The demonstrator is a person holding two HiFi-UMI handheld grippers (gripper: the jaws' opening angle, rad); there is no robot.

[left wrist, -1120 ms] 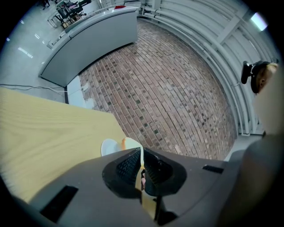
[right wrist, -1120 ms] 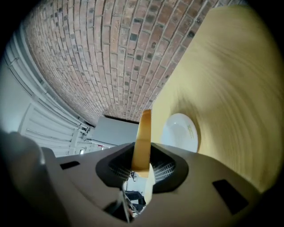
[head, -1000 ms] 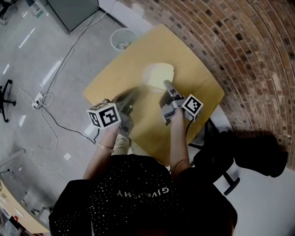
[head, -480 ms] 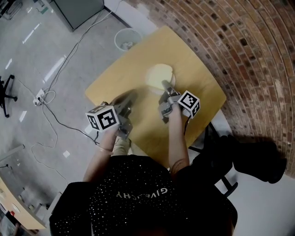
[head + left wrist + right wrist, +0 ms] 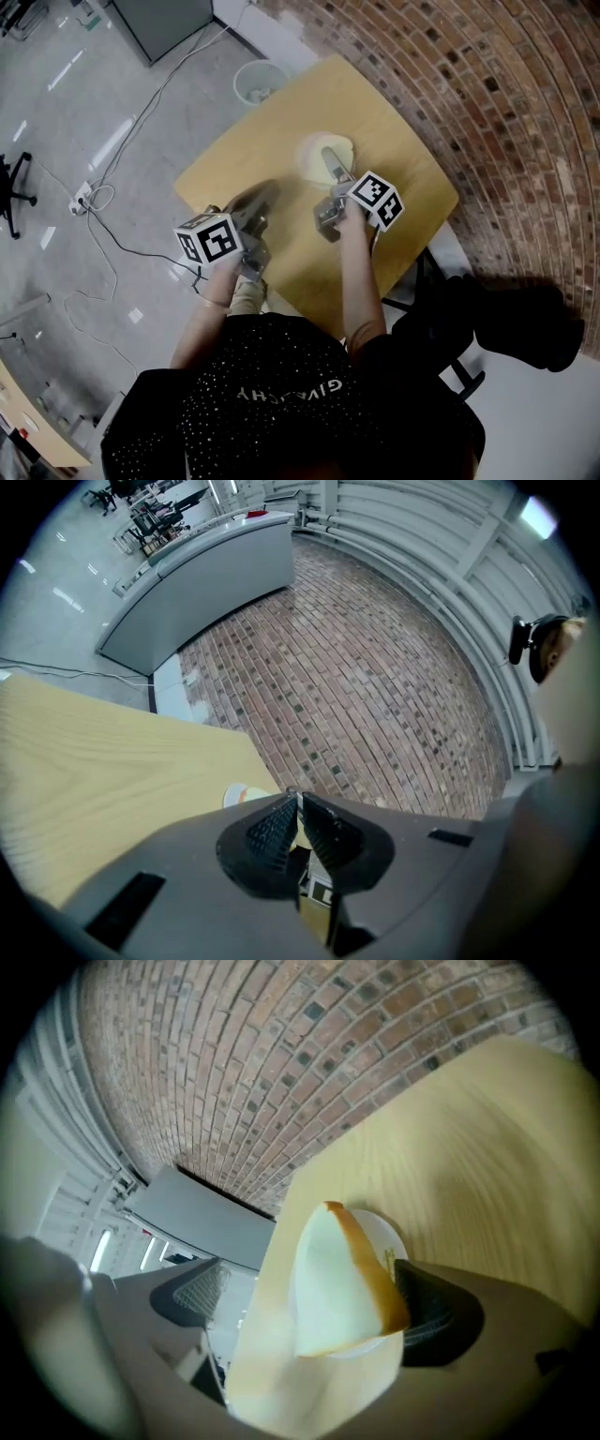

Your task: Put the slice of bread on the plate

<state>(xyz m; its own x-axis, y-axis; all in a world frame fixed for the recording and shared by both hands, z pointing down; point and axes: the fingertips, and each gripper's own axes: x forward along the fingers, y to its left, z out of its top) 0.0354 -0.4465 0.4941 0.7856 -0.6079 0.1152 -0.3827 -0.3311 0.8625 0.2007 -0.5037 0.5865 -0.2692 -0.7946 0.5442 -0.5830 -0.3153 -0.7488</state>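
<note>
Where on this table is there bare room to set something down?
Bare wood: the table right of the plate, toward the brick wall; the far corner beyond the plate; the near strip between left gripper and right gripper. Crowded: the plate, where the right gripper's opening jaws flank the bread slice.

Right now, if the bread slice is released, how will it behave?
The slice of bread looks soft and light, with thin crust, so it probably squashes easily. It stands tilted on edge over the plate, so it likely flops flat.

White plate point(image 5: 310, 152) (under right hand-held gripper point(image 5: 328, 157))
</note>
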